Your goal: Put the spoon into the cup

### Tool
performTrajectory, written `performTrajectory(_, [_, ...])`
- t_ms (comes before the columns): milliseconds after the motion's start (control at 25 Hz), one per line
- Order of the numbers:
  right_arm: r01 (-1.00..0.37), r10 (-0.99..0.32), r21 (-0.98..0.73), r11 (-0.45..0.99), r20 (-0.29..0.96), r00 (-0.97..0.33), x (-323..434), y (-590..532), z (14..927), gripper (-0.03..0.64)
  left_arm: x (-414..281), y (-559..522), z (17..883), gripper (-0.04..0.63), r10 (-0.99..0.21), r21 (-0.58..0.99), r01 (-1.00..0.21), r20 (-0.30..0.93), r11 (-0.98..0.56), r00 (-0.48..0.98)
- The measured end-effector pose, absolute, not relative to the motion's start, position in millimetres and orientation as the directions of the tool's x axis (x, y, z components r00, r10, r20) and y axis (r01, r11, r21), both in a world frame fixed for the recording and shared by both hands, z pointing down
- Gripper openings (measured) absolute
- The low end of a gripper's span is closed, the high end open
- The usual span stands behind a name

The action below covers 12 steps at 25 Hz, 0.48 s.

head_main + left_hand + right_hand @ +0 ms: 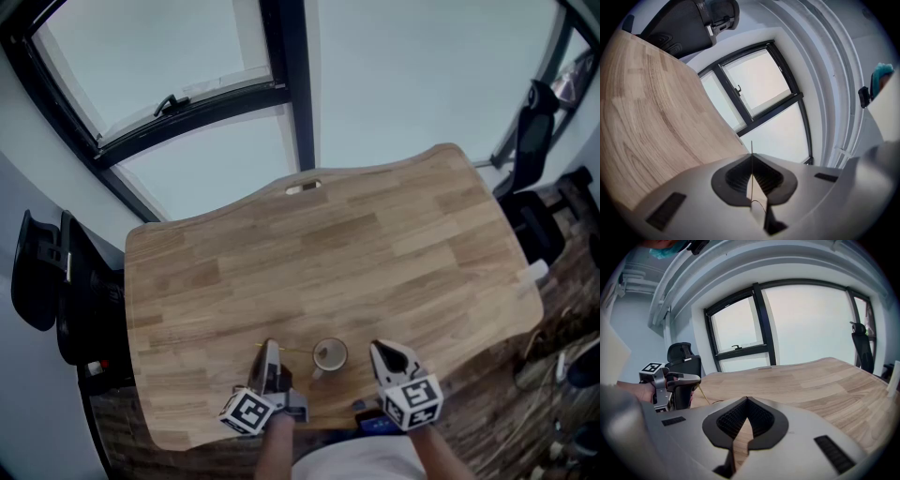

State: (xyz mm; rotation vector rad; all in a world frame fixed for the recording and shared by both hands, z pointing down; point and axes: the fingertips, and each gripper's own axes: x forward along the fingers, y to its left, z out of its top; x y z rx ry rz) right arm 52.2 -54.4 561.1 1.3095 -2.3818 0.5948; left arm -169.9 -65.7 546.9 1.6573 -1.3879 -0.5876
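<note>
A small cup [329,355] stands on the wooden table [309,253] near its front edge, between my two grippers. My left gripper [270,347] is just left of the cup and is shut on a thin golden spoon [295,350], whose slim handle reaches sideways toward the cup's rim. In the left gripper view the spoon [751,149] shows edge-on, pinched between the pads of the left gripper [751,158]. The right gripper view shows the left gripper [691,378] with the spoon [704,395] slanting down from it. My right gripper [378,348] [747,399] is shut and holds nothing, right of the cup.
Black office chairs stand at the table's left [56,281] and back right [534,141]. A large dark-framed window [281,84] lies beyond the table's far edge. A cable slot [303,187] is cut in the far edge.
</note>
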Motion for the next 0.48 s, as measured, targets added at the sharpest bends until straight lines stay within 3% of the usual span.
performTrajectory(480, [-0.858,-0.705,-0.186,0.478,0.502,-0.501,53.9,-56.7,562.7,-0.003,-166.2,-67.4,547.5,0.003,-0.946,0.847,-0.532,0.172,0.000,0.274])
